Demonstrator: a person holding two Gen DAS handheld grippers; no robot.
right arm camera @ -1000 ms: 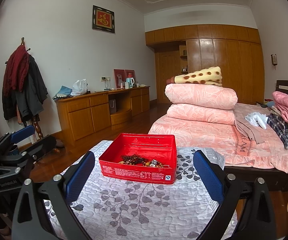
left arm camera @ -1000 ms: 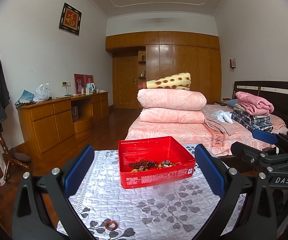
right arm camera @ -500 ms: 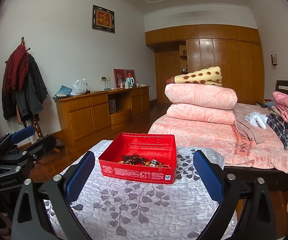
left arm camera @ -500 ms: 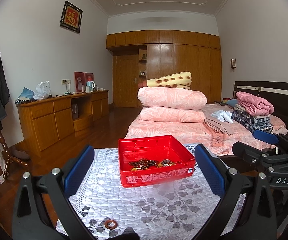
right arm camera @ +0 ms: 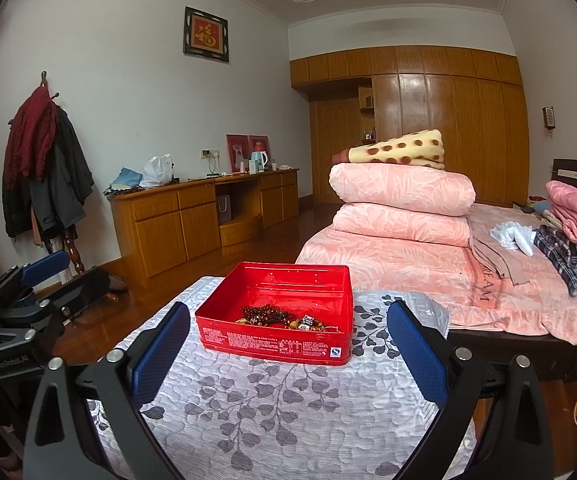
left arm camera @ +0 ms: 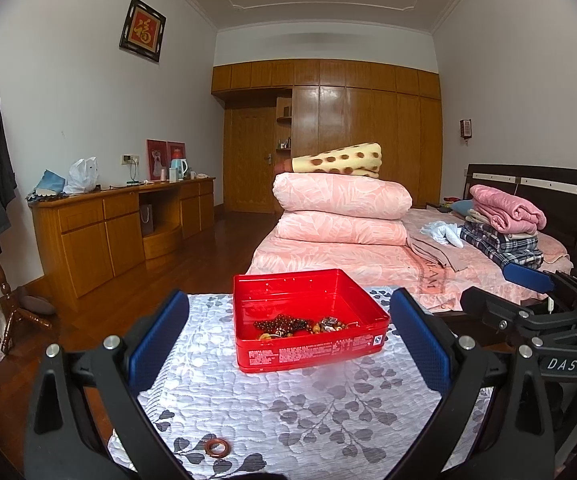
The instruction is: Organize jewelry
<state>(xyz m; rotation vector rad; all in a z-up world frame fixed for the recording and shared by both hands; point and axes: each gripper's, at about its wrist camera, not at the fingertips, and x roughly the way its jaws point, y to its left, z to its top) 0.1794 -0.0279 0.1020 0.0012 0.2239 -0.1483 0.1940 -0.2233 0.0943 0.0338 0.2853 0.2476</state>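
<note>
Nothing much shifts. Red tin (left arm camera: 308, 320) on quilted cloth (left arm camera: 288, 408), beads (left arm camera: 284, 325) inside; small ring (left arm camera: 217, 448), possibly amber, nearer me. My left gripper (left arm camera: 288, 344) and right gripper (right arm camera: 288, 352): wide open, empty.

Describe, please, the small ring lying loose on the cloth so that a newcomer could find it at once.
Start at the leaf-patterned cloth covering the table, with the red tin on it. Come from the tin toward the cloth's near edge, left of centre, to the ring. It is a small reddish-brown hoop lying alone on the cloth, while the other jewelry sits inside the tin.
</note>
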